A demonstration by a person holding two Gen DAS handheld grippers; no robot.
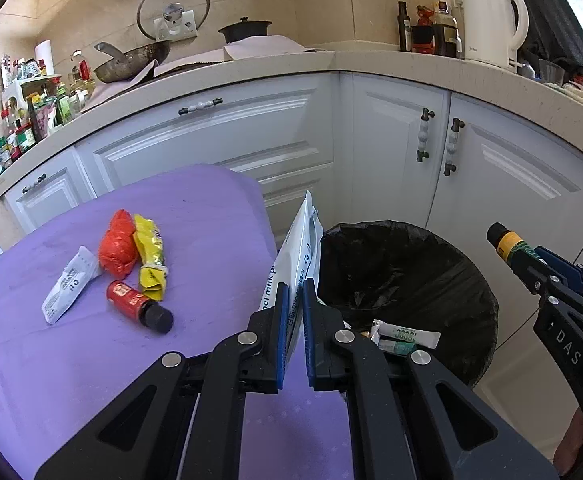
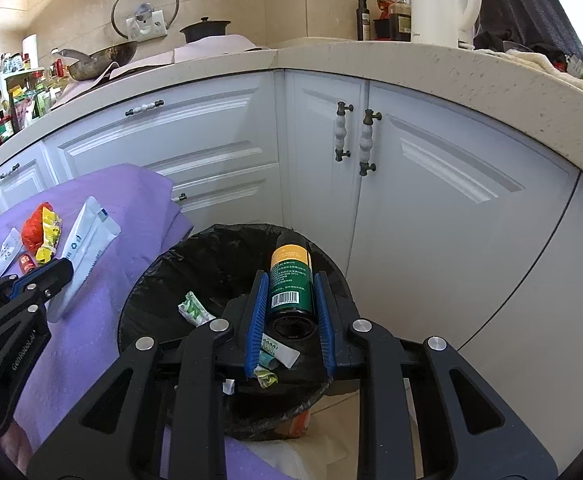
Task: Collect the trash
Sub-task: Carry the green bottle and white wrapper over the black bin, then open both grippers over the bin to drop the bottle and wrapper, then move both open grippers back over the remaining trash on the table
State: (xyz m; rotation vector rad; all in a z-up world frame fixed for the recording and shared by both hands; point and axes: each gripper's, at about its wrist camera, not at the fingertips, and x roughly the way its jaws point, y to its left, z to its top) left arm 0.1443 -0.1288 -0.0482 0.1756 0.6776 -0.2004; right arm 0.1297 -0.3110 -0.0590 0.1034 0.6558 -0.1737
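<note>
Trash bin [image 2: 227,264] sits right against the purple desk [image 1: 195,208] edge, mouth wide open. My right tongs [image 2: 290,312] grip a bottle [image 2: 291,280] above it; left tongs [image 1: 295,320] pinch a pouch [image 1: 297,248] over the desk edge, cabinets [image 1: 391,140] close behind.

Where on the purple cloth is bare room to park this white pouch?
Bare purple cloth lies near the camera, below the red bottle; more lies beyond the red bag, toward the cabinets. Crowded: the cluster of white packet, red bag, yellow wrapper and red bottle.

Bin [image 1: 407,264] stands right of the table [image 1: 211,208], before the cabinets [image 1: 395,128].
</note>
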